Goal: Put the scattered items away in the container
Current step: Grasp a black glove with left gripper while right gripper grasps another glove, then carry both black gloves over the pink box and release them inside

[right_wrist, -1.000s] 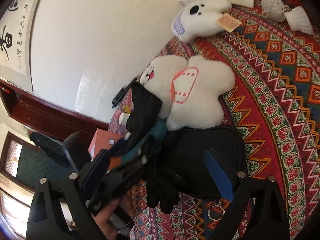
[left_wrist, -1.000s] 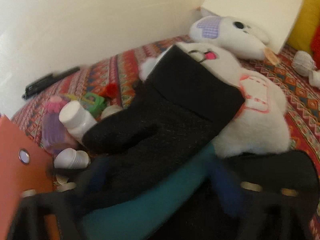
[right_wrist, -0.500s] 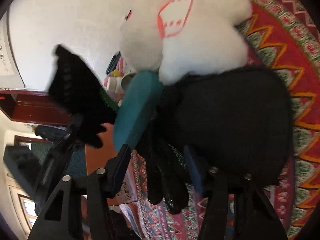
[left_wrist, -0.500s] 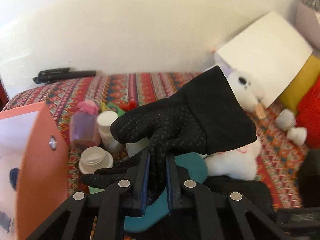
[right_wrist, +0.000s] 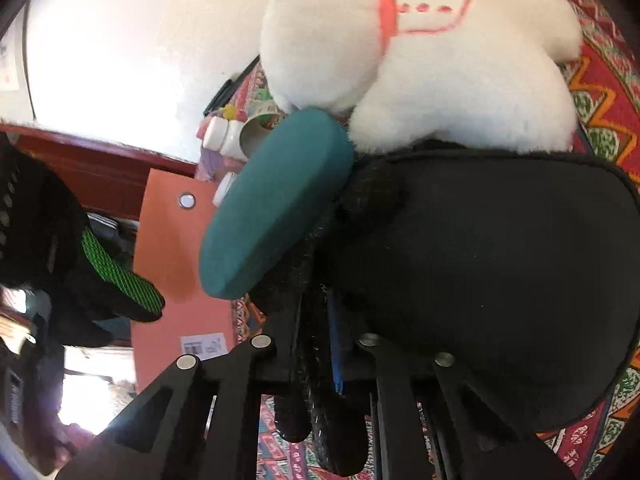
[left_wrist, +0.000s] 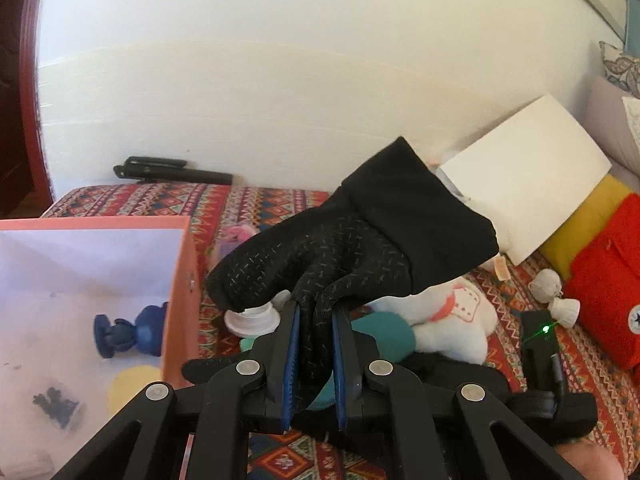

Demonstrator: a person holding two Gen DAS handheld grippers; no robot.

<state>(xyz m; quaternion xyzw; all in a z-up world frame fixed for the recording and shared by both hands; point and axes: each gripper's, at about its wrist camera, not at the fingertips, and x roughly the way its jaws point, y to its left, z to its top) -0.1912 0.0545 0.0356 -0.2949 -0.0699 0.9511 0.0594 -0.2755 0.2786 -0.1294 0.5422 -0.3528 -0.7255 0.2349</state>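
My left gripper (left_wrist: 316, 312) is shut on the fingers of a black glove (left_wrist: 360, 240) and holds it in the air, cuff up, just right of the orange box (left_wrist: 182, 280). A blue figure (left_wrist: 132, 330) lies inside the box. In the right wrist view my right gripper (right_wrist: 316, 300) is closing its jaws on the fingers of a second black glove (right_wrist: 320, 420), which are pinched between the blue pads. That glove lies under a teal oval pad (right_wrist: 272, 204) and beside a black pouch (right_wrist: 500, 260). The lifted glove (right_wrist: 40, 232) shows at the far left.
A white plush toy (right_wrist: 420, 60) rests against the pouch and teal pad. White bottles (right_wrist: 218, 136) and a white lid (left_wrist: 252, 318) sit near the box. Black pens (left_wrist: 172, 172) lie by the wall. A white board (left_wrist: 524, 184) and red cushion (left_wrist: 608, 280) stand at the right.
My left gripper closed on the first glove and lifted it up and over towards the orange box. My right gripper came down onto the second glove and its jaws narrowed around the fingers.
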